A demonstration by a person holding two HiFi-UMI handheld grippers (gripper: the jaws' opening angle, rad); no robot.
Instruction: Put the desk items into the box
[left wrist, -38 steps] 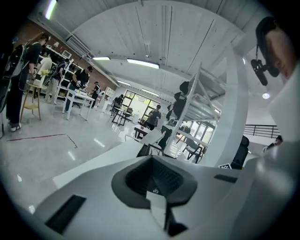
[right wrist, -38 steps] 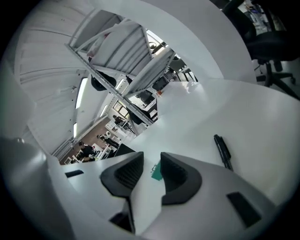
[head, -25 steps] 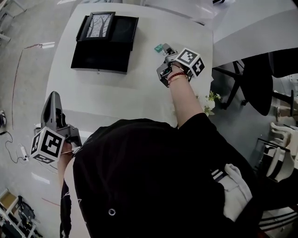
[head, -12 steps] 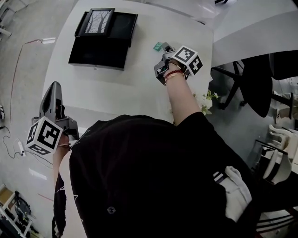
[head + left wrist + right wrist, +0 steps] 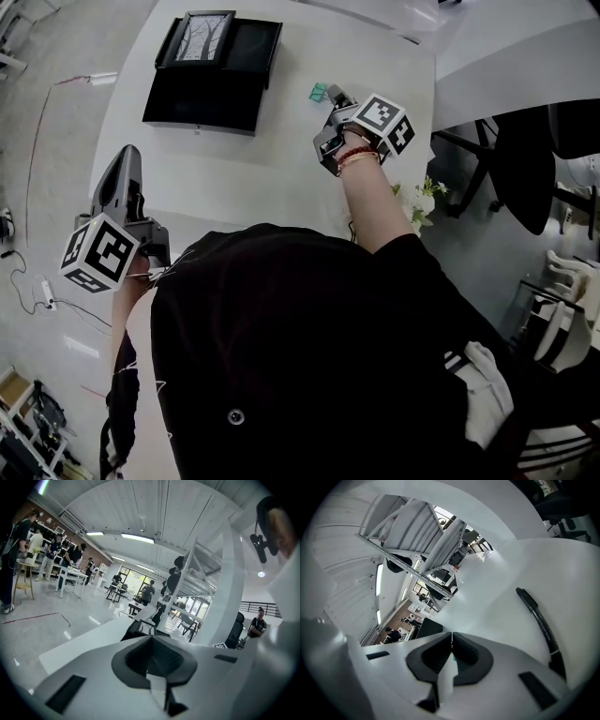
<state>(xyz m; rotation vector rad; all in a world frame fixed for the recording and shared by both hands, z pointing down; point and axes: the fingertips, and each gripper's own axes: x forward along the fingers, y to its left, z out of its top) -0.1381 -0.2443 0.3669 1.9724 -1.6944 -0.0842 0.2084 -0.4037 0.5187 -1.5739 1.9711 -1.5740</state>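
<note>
Pads of the right gripper (image 5: 331, 97) had just been closing. They were pressed together, with only a thin bit of a small green thing (image 5: 318, 92) caught between them. That green thing sat on the white table (image 5: 262, 178) near the far edge, toward the right side, touching the gripper's tip. A black pen (image 5: 536, 616) lay on the table just beside this gripper, on its right.

The black box (image 5: 202, 94) sat at the far left corner, well apart from the green thing. A picture frame (image 5: 200, 40) with bare trees in it lay on the far part of the box.

The left gripper (image 5: 127, 159) was over the near left edge of the table. Its pads were together too, with nothing between them.
</note>
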